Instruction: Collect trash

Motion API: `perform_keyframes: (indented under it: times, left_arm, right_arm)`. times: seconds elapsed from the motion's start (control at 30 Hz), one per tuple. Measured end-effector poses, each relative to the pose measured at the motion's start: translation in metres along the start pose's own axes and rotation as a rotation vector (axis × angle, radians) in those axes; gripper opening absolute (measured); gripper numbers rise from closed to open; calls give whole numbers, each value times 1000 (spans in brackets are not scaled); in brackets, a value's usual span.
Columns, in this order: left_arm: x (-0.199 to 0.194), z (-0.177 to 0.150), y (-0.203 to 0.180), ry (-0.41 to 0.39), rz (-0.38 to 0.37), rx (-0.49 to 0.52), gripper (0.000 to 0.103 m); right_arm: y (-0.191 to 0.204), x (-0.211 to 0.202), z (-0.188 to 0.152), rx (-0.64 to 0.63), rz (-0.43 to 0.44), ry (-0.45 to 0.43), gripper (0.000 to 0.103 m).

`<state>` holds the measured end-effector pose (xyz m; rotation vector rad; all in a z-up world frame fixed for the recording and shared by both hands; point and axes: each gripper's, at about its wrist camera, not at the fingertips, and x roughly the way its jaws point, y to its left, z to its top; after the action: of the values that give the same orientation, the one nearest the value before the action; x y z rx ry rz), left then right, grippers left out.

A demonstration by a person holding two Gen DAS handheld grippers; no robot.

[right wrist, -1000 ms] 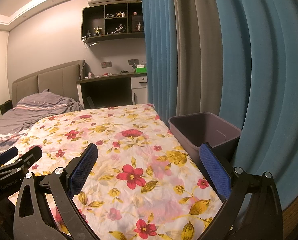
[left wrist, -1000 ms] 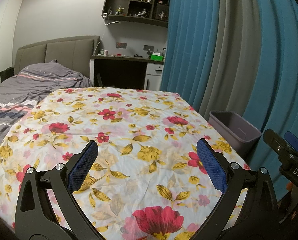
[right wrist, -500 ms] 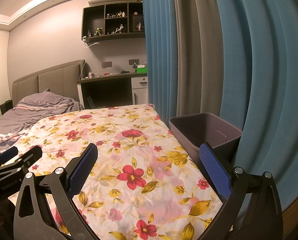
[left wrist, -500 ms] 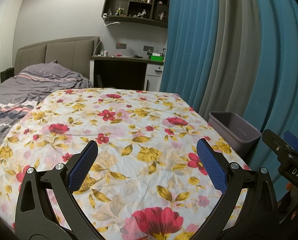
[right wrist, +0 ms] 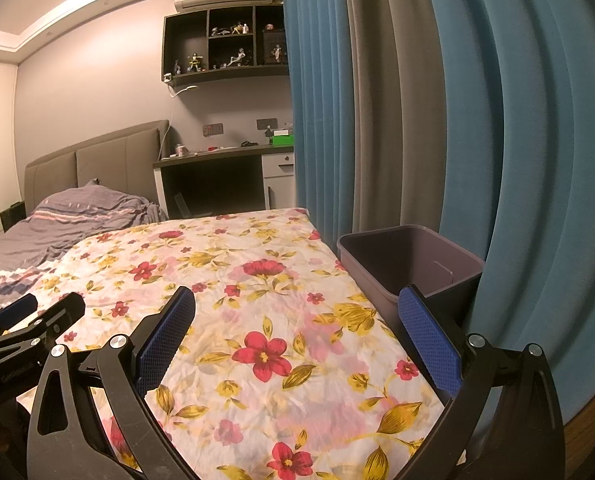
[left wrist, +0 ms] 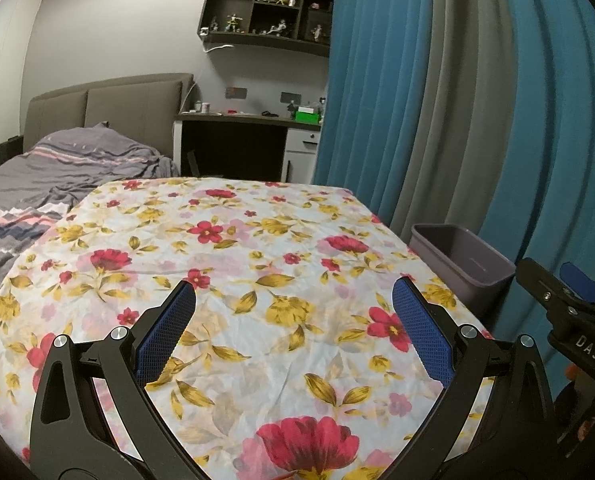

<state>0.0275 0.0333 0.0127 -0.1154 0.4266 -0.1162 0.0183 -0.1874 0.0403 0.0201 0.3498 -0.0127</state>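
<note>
Left gripper and right gripper both released, empty, above floral counter; purple bin beside its edge

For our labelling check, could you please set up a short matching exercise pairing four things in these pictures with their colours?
Things:
1. bin
2. cloth
3. curtain
4. box on the desk

Colours:
A. green
B. white with red flowers and yellow leaves
C. blue with a grey band
D. grey-purple

Pairs: 1-D, 2-B, 3-C, 4-A
</note>
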Motion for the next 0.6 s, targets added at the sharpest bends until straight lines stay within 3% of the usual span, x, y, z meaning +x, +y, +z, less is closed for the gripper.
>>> perform_keyframes:
  times: [0.13, 0.47, 0.6]
  left_arm:
    - [0, 0, -3, -7, 3, 14, 96]
    - [1, -1, -13, -14, -9, 60, 73]
    - [0, -3, -17, -18, -13, 72, 70]
  right_arm:
    - [-1, -1, 0, -1, 2, -1, 97]
    - [-2, -1, 1, 1, 2, 0, 97]
    - [-2, 0, 1, 1, 2, 1, 97]
